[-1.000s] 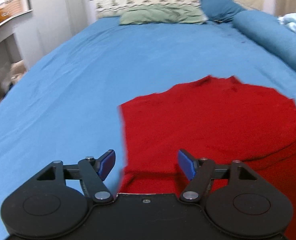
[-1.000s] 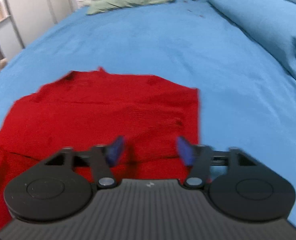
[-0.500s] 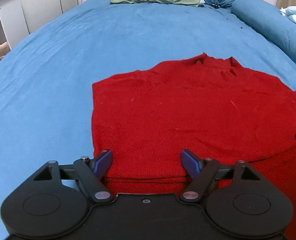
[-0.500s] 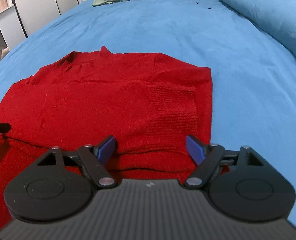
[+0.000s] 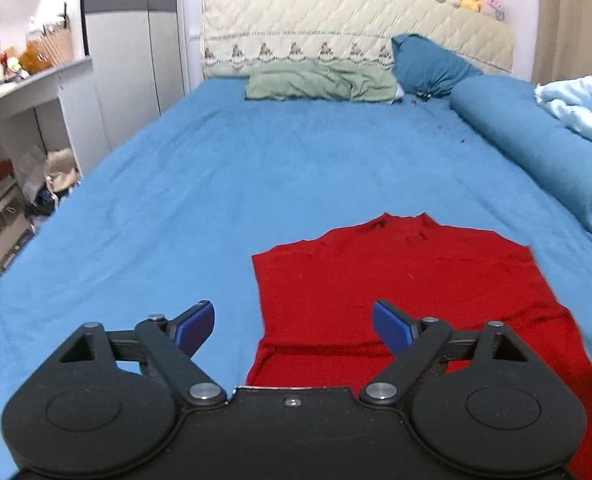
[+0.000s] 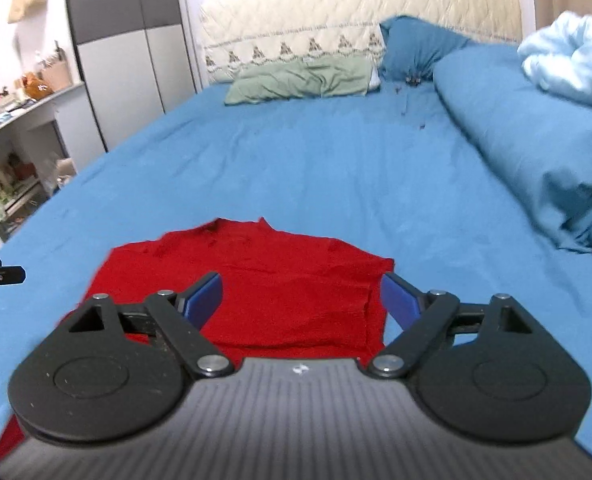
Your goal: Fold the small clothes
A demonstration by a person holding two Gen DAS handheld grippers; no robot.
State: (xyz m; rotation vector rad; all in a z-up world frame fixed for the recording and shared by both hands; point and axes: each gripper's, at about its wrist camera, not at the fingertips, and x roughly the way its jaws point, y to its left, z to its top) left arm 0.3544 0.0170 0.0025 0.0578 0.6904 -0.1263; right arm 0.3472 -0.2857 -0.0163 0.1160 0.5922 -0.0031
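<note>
Red knit sweater (image 5: 396,280) looks soft and floppy, so pinch the hem corners. Left gripper (image 5: 292,326) and right gripper (image 6: 301,294) just opened wide, nothing between them.

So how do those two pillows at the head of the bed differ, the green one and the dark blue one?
The green pillow lies flat on the bed; the dark blue pillow stands propped against the headboard. The green pillow is pale and spread long; the dark blue pillow is bunched and plump. The green one sits further left. Both look rumpled and rest at the head end.
</note>
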